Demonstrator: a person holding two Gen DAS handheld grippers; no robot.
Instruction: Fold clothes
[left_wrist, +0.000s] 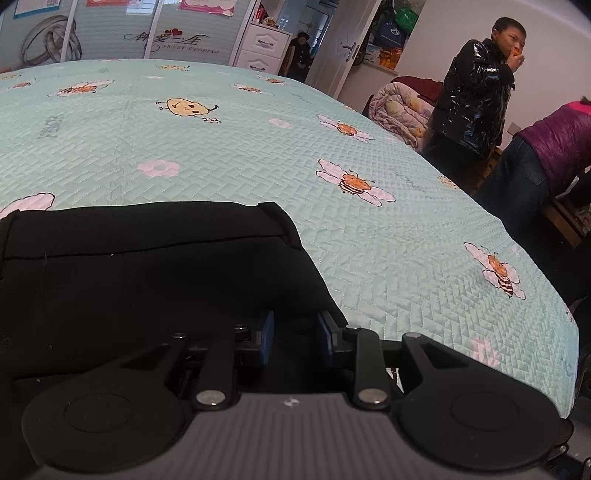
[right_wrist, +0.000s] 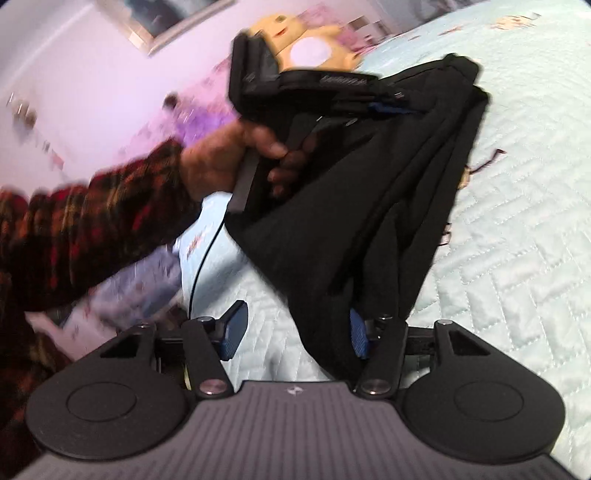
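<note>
Bedroom; pale green quilted bedspread (left_wrist: 258, 155) printed with bees and flowers covers the bed.

Left gripper (left_wrist: 294, 341): blue pads narrowly apart with black cloth bunched between them; cannot tell for certain whether the pads press it. Black garment (left_wrist: 147, 266) spreads ahead of this gripper, flat on the bedspread, a seam running across it.

Right gripper (right_wrist: 294, 334): jaws stand clearly apart. A fold of the garment hangs down against the right-hand blue pad (right_wrist: 359, 338); the other pad is bare, with bedspread showing in the gap. Not gripped.

Further out in the right wrist view, blurred: a hand (right_wrist: 236, 158) in a red plaid sleeve (right_wrist: 92, 229) holds the left gripper, garment draping from it.

Beyond the bed: person in a glossy black jacket (left_wrist: 476, 99), another bending in a purple jacket (left_wrist: 554, 147), white drawers (left_wrist: 262, 46).
</note>
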